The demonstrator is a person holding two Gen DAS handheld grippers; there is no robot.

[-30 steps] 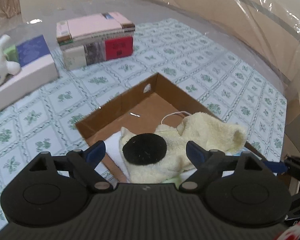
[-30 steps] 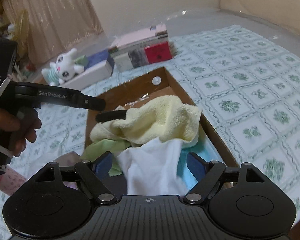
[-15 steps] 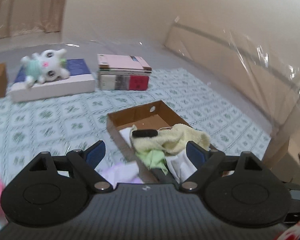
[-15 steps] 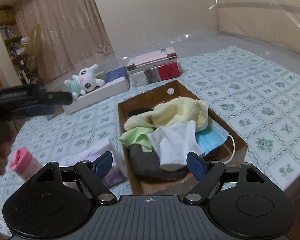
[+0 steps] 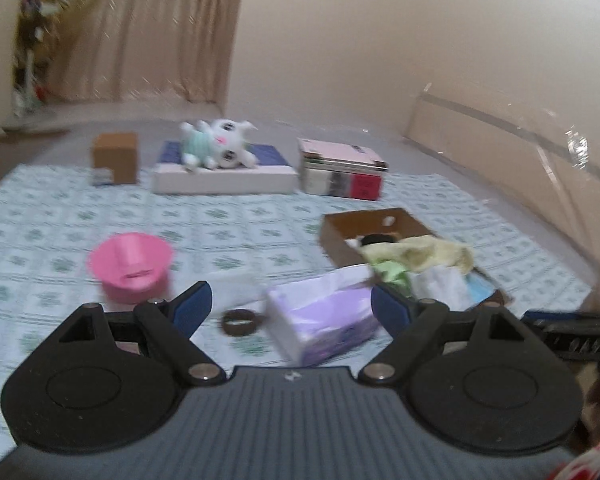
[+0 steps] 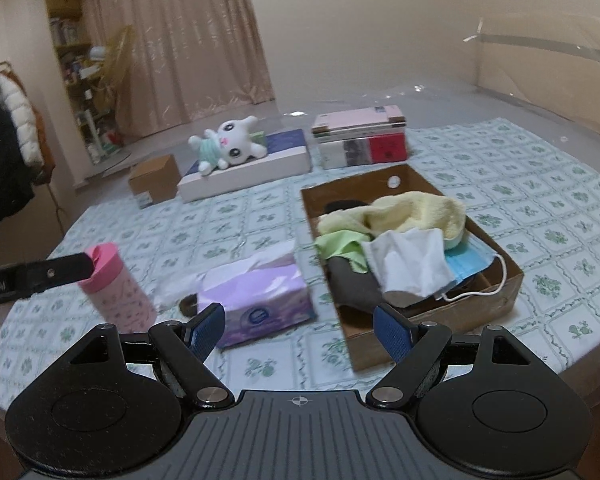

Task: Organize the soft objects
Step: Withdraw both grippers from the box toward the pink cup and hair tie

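We hold both grippers, left gripper (image 5: 288,308) and right gripper (image 6: 296,328), empty with fingers spread apart, well back from the work. Soft items, yellow towel (image 6: 412,212), white cloth (image 6: 408,264), blue mask (image 6: 470,260), sit piled in the cardboard box (image 6: 440,320) at right. Risk as we judge it: the mask's loop dangles over the near rim and could snag; the plush toy (image 6: 228,144) lies far back, and reaching it could knock the pink cup (image 6: 116,284).

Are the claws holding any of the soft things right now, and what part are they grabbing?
No. The left claw and the right claw are both open and hold nothing. The yellow towel lies in the cardboard box.
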